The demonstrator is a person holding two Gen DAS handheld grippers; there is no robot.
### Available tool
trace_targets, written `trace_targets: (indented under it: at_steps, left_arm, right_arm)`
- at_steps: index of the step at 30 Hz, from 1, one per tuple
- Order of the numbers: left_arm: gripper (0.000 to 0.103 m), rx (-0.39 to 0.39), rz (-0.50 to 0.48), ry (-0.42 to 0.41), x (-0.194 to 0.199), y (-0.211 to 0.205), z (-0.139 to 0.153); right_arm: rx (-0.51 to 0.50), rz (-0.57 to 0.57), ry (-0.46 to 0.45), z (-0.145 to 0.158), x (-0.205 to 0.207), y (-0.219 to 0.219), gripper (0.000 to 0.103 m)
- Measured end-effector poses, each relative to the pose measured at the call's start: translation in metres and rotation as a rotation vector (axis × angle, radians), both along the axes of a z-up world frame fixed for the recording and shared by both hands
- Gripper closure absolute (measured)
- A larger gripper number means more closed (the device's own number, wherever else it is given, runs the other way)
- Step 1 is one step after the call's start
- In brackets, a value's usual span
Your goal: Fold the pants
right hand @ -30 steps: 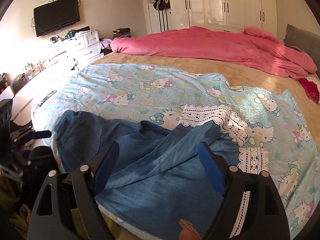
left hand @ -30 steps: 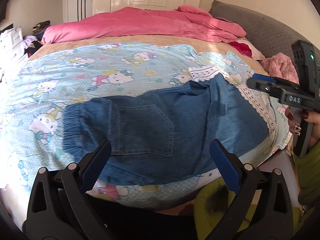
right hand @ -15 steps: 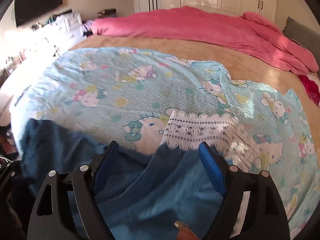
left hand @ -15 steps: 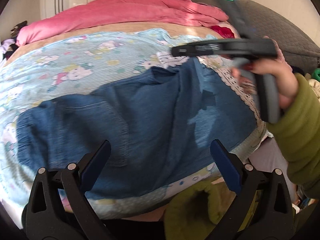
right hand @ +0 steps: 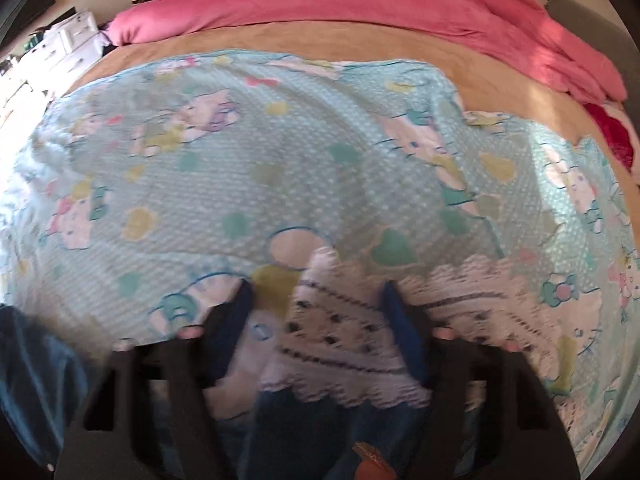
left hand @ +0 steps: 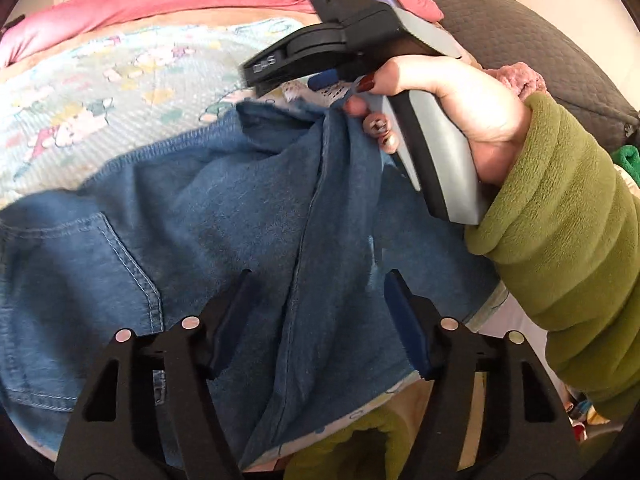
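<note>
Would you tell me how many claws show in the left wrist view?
2: the left claw at the bottom over the pants, the right claw upper centre at their far edge.

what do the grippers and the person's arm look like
Left gripper: black frame, silver rivets, blue finger pads. Right gripper: black body with a green light, grey handle, pale lettering. The right hand has dark red nails and a ribbed olive-green fleece sleeve.
</note>
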State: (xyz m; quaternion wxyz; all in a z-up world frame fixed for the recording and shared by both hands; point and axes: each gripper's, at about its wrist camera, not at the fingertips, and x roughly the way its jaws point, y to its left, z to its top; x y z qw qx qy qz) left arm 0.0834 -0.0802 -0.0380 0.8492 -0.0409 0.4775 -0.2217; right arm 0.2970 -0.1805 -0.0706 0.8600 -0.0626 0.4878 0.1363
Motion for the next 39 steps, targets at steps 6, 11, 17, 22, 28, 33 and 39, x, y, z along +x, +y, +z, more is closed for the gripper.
trace_targets:
  at_steps: [6,11,17,22,28,33,39]
  left_arm:
    - [0.044,-0.005,-0.013,-0.007,-0.005,0.0,0.001]
    - [0.032,-0.03,-0.012,-0.003,-0.009,0.004,0.002]
    - [0.035,-0.006,-0.01,-0.023,-0.013,0.001,0.004]
    - [0.064,0.021,-0.017,-0.05,-0.016,-0.001,0.007]
    - [0.101,0.069,-0.045,-0.105,-0.024,0.004,0.017]
    - [0.101,0.126,-0.073,-0.136,-0.038,0.003,0.019]
    - [0.101,0.144,-0.101,-0.118,-0.046,0.001,0.013]
  right_arm:
    - [0.111,-0.04,-0.057,0.015,-0.01,-0.036,0.092]
    - [0.234,-0.064,-0.091,0.041,-0.036,-0.076,0.092]
    - [0.294,-0.115,-0.146,0.074,-0.079,-0.134,0.092]
    - [0.307,-0.173,-0.178,0.086,-0.124,-0.181,0.092]
    - [0.319,-0.204,-0.134,0.078,-0.171,-0.209,0.092]
    - [0.319,-0.229,-0.076,0.059,-0.212,-0.223,0.092]
    - [0.326,-0.261,-0.015,0.033,-0.239,-0.232,0.092]
